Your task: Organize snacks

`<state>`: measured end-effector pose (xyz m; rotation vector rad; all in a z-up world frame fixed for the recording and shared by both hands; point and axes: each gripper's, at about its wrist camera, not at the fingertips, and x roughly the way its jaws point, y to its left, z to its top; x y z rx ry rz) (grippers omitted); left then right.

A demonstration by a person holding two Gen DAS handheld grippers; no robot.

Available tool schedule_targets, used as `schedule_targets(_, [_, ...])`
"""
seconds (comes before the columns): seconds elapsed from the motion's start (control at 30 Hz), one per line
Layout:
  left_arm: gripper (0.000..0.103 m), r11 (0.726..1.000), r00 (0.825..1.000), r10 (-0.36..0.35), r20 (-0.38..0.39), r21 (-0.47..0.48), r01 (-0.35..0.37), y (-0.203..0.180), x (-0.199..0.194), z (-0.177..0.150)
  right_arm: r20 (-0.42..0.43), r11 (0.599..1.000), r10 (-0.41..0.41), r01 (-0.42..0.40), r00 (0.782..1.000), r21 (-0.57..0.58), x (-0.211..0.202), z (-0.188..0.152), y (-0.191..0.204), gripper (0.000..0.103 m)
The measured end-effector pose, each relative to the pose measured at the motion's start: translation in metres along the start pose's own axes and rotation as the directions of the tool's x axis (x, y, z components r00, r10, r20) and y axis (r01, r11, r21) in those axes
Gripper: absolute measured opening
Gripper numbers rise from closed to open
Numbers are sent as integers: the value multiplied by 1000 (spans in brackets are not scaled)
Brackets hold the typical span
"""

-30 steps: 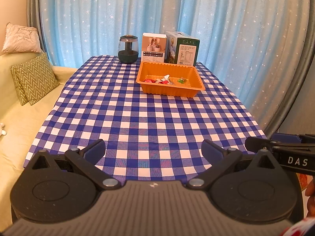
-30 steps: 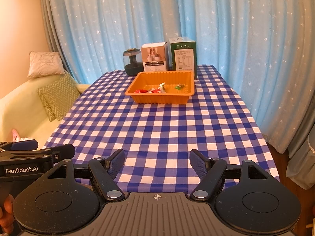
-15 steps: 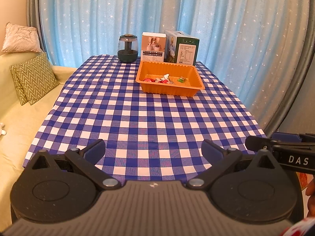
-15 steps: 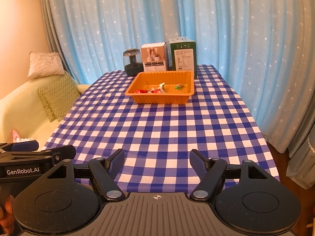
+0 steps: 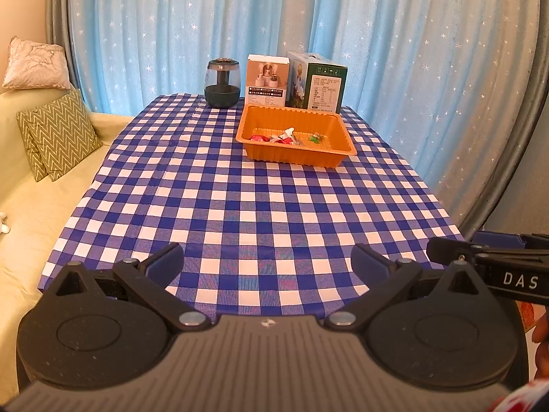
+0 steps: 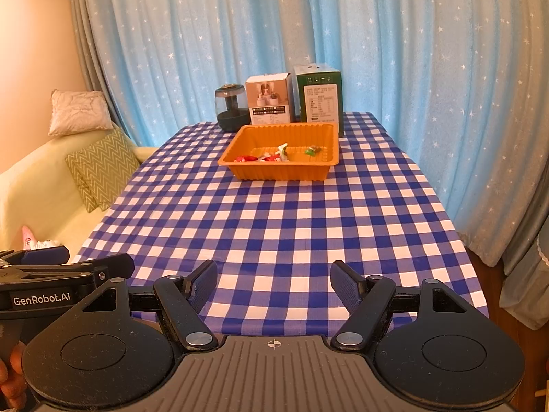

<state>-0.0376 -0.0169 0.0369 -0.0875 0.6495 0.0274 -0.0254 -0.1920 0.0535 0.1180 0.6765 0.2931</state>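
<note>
An orange tray (image 5: 336, 127) (image 6: 326, 168) stands toward the far end of the blue checked table (image 5: 260, 206) (image 6: 281, 223). Several wrapped snacks (image 5: 278, 136) (image 6: 271, 156), red, white and green, lie inside it. My left gripper (image 5: 267, 262) hovers open over the table's near edge, nothing between its fingers. My right gripper (image 6: 274, 279) is also open and empty at the near edge, well short of the tray. Each gripper shows at the side of the other's view: the right gripper (image 5: 487, 257) and the left gripper (image 6: 65, 264).
Behind the tray stand a dark glass jar (image 5: 222, 84) (image 6: 232, 110), a white box (image 5: 268, 80) (image 6: 269, 99) and a green box (image 5: 317, 86) (image 6: 319, 98). A sofa with cushions (image 5: 58, 134) (image 6: 99, 168) runs along the left. Blue starred curtains hang behind and to the right.
</note>
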Motion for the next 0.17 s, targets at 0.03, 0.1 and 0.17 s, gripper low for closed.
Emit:
schedule_targets(0.03, [103,1000,1000,0,1,-3,0,0,0,-1,0,1000,0,0,1000,0,0,0,0,73])
schedule_targets(0.1, [103,1000,1000,1,6,-8,-1,-1,1,-3,-1,1000,0,0,1000,0,0,0,0,73])
schedule_targets(0.17, [103,1000,1000,1,6,-13,-1,-1,1,-4,-1,1000,0,0,1000,1,0,0,0,73])
